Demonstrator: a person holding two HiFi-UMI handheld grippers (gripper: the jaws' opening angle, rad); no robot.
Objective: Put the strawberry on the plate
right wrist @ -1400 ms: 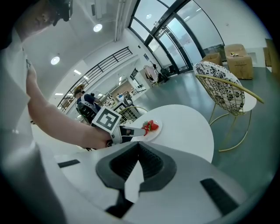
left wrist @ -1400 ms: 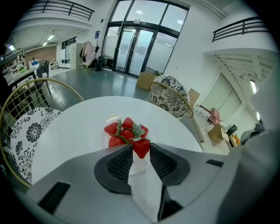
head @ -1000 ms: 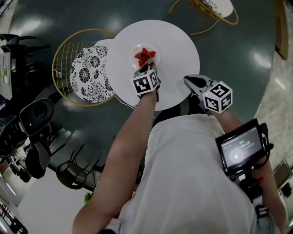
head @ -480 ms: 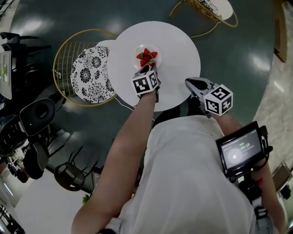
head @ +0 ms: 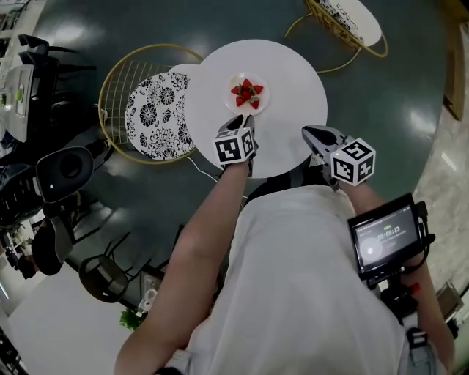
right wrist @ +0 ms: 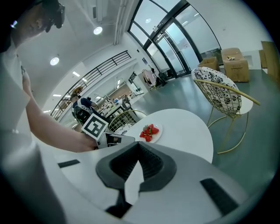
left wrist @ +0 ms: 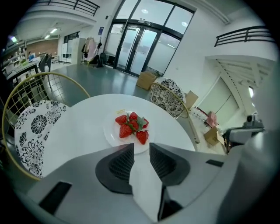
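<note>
Several red strawberries (head: 248,91) lie heaped on a small white plate (head: 261,102) in the middle of a round white table (head: 293,80). My left gripper (head: 238,121) hovers over the table's near part, a short way back from the plate, open by a narrow gap with nothing between its fingers. In the left gripper view the strawberries (left wrist: 131,127) and plate (left wrist: 111,136) sit just beyond my left gripper (left wrist: 141,148). My right gripper (head: 312,135) is shut and empty at the table's near right edge. The right gripper view shows the strawberries (right wrist: 149,132) far ahead of my right gripper (right wrist: 138,146).
A gold wire chair with a black-and-white floral cushion (head: 150,113) stands against the table's left side. A second such chair (head: 352,18) is beyond at upper right. Dark chairs (head: 62,176) crowd the left. A screen (head: 385,234) rides on the person's right arm. Cardboard boxes (right wrist: 234,63) stand on the floor.
My left gripper has drawn back from the plate toward the person; its tips were at the plate's rim before. The right gripper has hardly moved.
</note>
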